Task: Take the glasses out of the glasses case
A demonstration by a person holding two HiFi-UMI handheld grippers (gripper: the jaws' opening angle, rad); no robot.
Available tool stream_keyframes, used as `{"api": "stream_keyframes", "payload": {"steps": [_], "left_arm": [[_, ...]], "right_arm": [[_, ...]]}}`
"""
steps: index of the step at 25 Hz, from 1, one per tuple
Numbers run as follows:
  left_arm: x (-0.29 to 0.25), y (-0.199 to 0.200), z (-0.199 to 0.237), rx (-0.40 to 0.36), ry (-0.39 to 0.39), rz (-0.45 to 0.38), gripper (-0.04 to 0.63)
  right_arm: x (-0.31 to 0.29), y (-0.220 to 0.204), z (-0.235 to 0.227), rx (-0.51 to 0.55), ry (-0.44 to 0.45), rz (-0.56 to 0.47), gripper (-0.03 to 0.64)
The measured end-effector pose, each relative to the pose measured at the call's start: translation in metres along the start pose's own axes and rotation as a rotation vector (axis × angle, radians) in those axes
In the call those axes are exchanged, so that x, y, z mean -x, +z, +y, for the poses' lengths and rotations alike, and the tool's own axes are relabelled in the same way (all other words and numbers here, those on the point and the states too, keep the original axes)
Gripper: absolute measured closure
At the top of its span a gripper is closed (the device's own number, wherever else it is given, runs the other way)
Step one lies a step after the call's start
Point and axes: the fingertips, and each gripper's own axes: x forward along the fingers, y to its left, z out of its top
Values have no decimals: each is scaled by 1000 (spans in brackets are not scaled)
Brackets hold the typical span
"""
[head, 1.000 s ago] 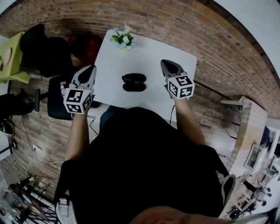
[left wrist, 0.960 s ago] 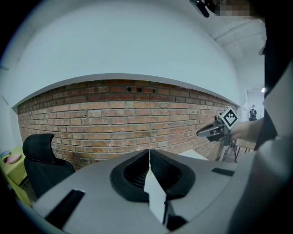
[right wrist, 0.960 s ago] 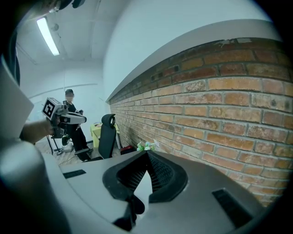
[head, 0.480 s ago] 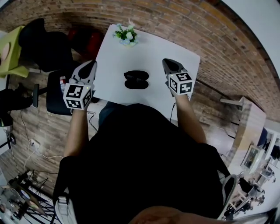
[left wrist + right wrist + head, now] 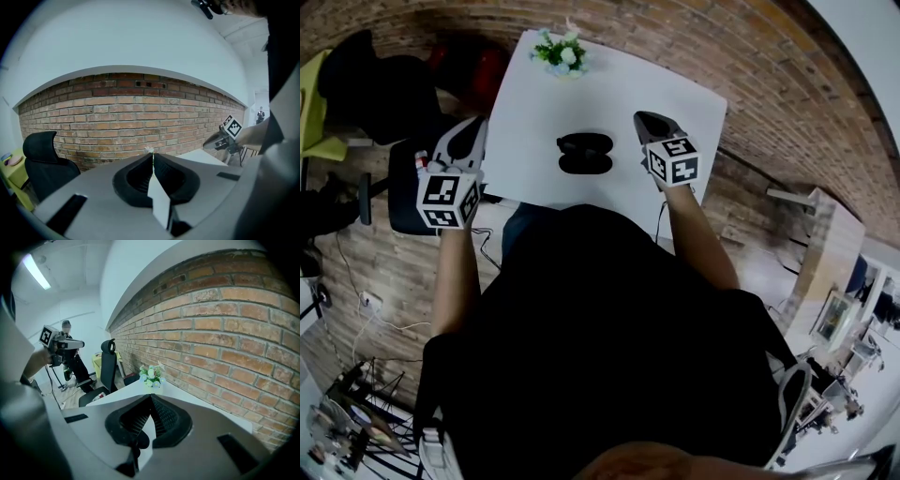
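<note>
Near the middle of the tabletop [image 5: 534,103] the black glasses case [image 5: 585,153] is seen. The left gripper [image 5: 472,128] is held beyond the left edge and the right gripper [image 5: 645,120] toward the right edge, both with jaws clenched on nothing.

A workspace with the look of an office or recording studio: an exposed-brick wall [image 5: 694,37] ran across the head view from 10 to 2 o'clock behind a plain white table [image 5: 534,122] at 12 o'clock, which carried a small pot of flowers [image 5: 559,52]. A black office chair [image 5: 44,154] stood at 10 o'clock beside yellow-green furniture [image 5: 314,112]. Loose cables [image 5: 356,309] trailed over the wood-plank floor [image 5: 366,253] at 8 o'clock, and stands and other gear [image 5: 337,441], too small to identify, crowded the 7 o'clock corner. A strip light [image 5: 36,272] burned on the white ceiling.
</note>
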Motion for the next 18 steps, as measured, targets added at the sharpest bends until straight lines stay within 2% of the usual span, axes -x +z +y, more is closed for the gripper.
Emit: {"api": "stream_keyframes", "payload": {"steps": [13,18], "left_arm": [[-2,-9,1,12,0,37,583],[-6,-25,21,27,0,61,583]], "right_arm": [[-26,-38,16,36,45,103,603],[-50,-51,30,44,64,150,603]]}}
